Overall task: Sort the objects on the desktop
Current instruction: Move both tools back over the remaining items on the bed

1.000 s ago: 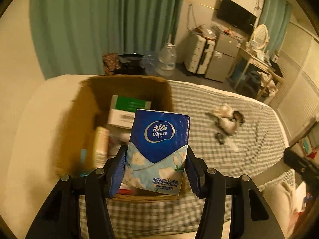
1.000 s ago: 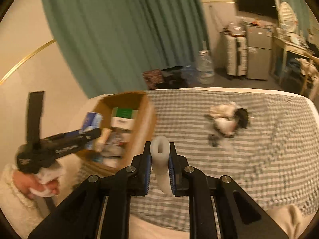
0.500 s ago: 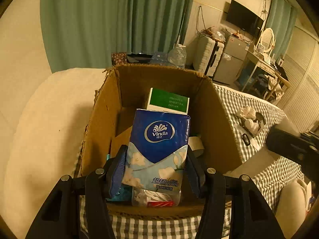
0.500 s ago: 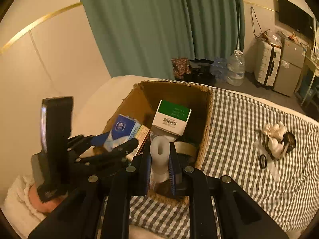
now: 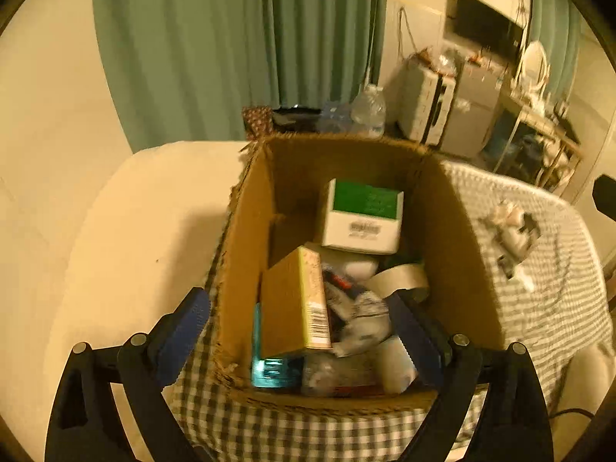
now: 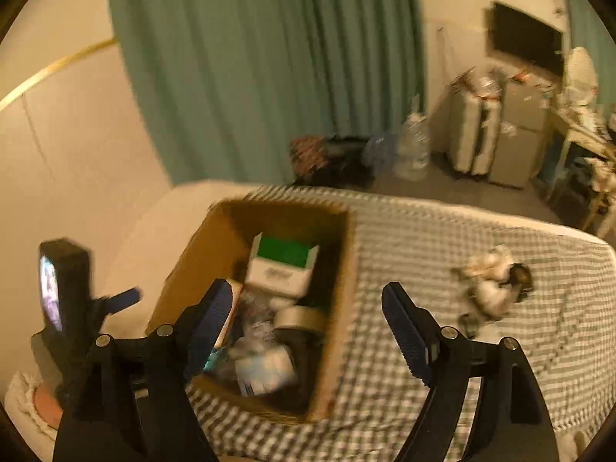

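Left claw (image 5: 300, 331): pitched steeply downward over the near end of the cardboard box (image 5: 250, 231), jaws wide and opening, both blue pads clear of any item. The box contents lie between and beyond the 2 fingers.

Right claw (image 6: 308, 323): tilted downward above the box's right wall (image 6: 338, 308), jaws wide and opening, nothing gripped. Its left finger overlaps the box interior; its right finger stands over the checked bed cover (image 6: 462, 346).

The box sits on the bed at 12 o'clock from the left claw. Inside: a green-topped white carton (image 5: 362, 215) at the far end, a tan carton (image 5: 296, 308) leaning at centre, a tape roll (image 5: 400, 279), and blurred items, probably tissue packs. A small pale heap (image 6: 492, 285) lies at 3 o'clock on the bed.
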A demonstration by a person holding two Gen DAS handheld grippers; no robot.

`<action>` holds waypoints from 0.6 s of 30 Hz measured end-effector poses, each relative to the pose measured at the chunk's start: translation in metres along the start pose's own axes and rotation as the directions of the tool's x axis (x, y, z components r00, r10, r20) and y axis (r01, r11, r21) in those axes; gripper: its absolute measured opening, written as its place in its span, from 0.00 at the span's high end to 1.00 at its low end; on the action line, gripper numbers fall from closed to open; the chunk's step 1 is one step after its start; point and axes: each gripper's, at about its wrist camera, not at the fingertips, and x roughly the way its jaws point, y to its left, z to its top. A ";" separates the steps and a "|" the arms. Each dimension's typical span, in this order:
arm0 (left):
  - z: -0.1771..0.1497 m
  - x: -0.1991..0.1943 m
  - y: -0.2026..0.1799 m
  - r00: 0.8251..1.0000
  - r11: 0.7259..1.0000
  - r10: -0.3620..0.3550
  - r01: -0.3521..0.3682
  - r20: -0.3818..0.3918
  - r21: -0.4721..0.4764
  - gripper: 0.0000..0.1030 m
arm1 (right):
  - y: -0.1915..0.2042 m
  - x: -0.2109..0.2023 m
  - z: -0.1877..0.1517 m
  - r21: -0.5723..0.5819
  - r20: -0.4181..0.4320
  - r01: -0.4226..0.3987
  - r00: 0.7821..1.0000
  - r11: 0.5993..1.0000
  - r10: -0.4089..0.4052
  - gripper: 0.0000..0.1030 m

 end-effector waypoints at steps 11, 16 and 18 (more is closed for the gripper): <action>-0.004 -0.052 -0.103 0.992 0.994 -0.113 0.113 0.060 0.007 0.02 | -0.180 -0.090 -0.045 0.159 0.116 0.164 0.976 0.974 -0.183 0.08; -0.014 -0.041 -0.185 0.979 0.981 -0.190 0.188 0.067 0.046 0.02 | -0.239 -0.096 -0.072 0.203 0.123 0.211 0.963 0.956 -0.238 0.08; -0.020 -0.027 -0.213 0.977 0.979 -0.203 0.201 0.060 0.041 0.02 | -0.254 -0.090 -0.080 0.223 0.110 0.211 0.965 0.952 -0.240 0.08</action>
